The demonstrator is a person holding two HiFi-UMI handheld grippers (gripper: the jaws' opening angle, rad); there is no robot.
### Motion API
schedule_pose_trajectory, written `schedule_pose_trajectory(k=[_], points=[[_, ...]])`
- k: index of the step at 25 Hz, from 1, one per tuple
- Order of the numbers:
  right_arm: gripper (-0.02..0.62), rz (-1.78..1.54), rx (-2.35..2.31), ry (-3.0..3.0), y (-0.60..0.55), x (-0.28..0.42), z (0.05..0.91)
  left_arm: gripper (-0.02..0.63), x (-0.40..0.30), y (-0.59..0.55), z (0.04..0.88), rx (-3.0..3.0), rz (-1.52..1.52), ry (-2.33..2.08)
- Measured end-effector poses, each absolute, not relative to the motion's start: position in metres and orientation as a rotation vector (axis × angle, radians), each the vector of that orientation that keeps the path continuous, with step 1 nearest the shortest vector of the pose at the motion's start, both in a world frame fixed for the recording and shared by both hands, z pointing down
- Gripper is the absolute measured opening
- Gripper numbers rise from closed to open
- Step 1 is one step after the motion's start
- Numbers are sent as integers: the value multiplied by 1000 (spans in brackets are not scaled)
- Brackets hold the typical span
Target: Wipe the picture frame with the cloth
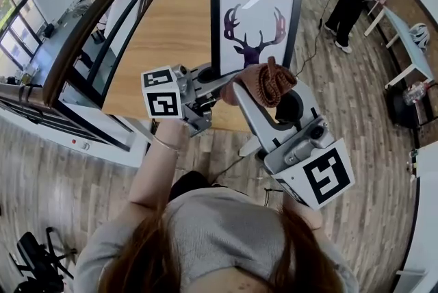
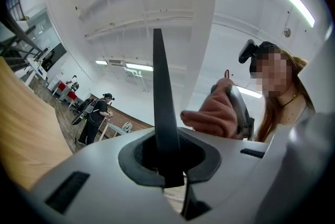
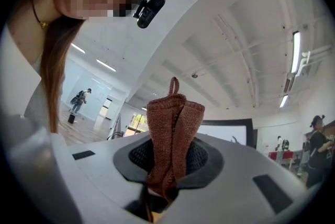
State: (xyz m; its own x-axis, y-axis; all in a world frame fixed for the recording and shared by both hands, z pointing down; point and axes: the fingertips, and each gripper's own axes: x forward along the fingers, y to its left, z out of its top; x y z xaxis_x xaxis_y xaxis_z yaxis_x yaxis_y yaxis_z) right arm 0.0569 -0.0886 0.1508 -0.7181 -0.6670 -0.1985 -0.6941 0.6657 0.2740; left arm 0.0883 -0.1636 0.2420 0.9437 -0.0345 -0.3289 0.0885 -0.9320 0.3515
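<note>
Picture frame (image 1: 254, 21): a flat rectangle with a thin black border and a white mat, printed with a dark purple antlered stag head. It stands over the near edge of the table, at 12 o'clock from both grippers in the head view.
Table (image 1: 164, 31): smooth light wood, bare.
Cloth (image 1: 267, 81): rust-brown, coarse knit, bunched in folds, with a small loop at its top (image 3: 172, 134).
Left gripper (image 1: 209, 79): at the frame's 7 o'clock corner. The jaws are narrow and clamped on the frame's thin dark edge (image 2: 163, 113), which rises edge-on from between them.
Right gripper (image 1: 256, 90): the jaws are pinched on the cloth, which sticks up at 12 o'clock from between them (image 3: 165, 165).
Cloth to frame: it overlaps the frame's lower edge toward 5 o'clock. I cannot tell whether it touches.
</note>
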Motion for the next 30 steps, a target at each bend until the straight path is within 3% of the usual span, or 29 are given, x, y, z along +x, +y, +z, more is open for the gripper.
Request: schedule_pose_trajectory(k=[12,30], points=[[97,978,-1427,2294,-148,101,20,46,86,-157,237,2720,-455,68],[97,784,-1329,2518,-156,90,82,47,84,-150,227,2703,-491,43]])
